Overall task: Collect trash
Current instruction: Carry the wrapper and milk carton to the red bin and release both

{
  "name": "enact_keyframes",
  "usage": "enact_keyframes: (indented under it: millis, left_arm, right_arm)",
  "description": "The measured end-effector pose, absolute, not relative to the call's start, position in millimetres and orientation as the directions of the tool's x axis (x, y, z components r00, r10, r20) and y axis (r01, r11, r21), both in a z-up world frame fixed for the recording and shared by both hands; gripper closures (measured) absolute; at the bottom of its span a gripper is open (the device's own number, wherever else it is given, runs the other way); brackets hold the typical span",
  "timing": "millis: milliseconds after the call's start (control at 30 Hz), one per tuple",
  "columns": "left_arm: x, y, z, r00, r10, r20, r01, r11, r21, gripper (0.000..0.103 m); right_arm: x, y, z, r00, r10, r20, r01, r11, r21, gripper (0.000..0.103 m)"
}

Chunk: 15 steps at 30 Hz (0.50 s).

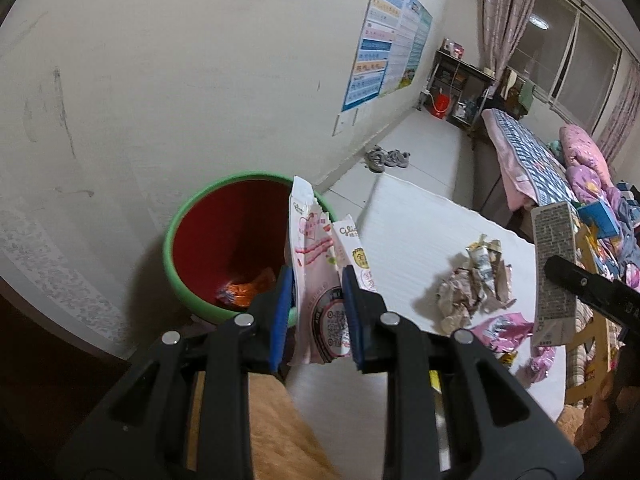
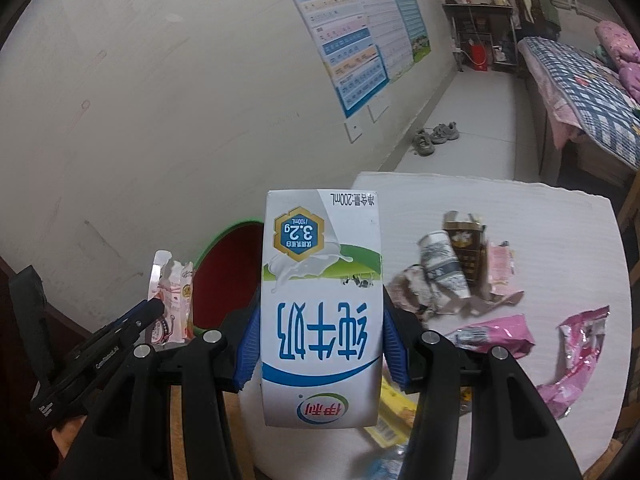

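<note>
Both grippers carry trash beside the green-rimmed bin.

The pink-and-white snack wrappers [image 1: 316,276] stand upright between the blue pads of the left gripper [image 1: 316,300], which is clamped on them just beside the rim of the red bin [image 1: 180,240]; orange packaging [image 1: 244,292] lies at the bin's bottom. The milk carton [image 2: 320,312] is held upside down, squeezed between the pads of the right gripper [image 2: 320,340], in front of the bin and over the white table [image 2: 560,208]. On the table lie crumpled paper cups [image 2: 448,268] and pink foil wrappers [image 2: 576,360]. Further back, shoes [image 2: 436,136] rest on the floor by the wall posters [image 2: 352,32], near a bed [image 2: 580,80].
</note>
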State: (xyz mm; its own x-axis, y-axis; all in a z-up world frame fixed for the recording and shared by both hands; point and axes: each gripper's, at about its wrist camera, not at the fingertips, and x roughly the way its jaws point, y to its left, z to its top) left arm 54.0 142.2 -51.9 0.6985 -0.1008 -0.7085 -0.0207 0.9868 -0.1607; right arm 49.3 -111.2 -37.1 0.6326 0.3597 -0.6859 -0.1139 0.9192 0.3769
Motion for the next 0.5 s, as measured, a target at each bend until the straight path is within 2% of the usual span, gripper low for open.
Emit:
enact_keyframes:
  millis: [500]
  left_arm:
    - [65, 174, -54, 0.709, -0.064, -0.702, -0.059, 0.987, -0.149, 0.078]
  right_arm:
    - [70, -59, -46, 0.579, 0.412, -0.704, -0.196, 0.908, 0.37, 0.053]
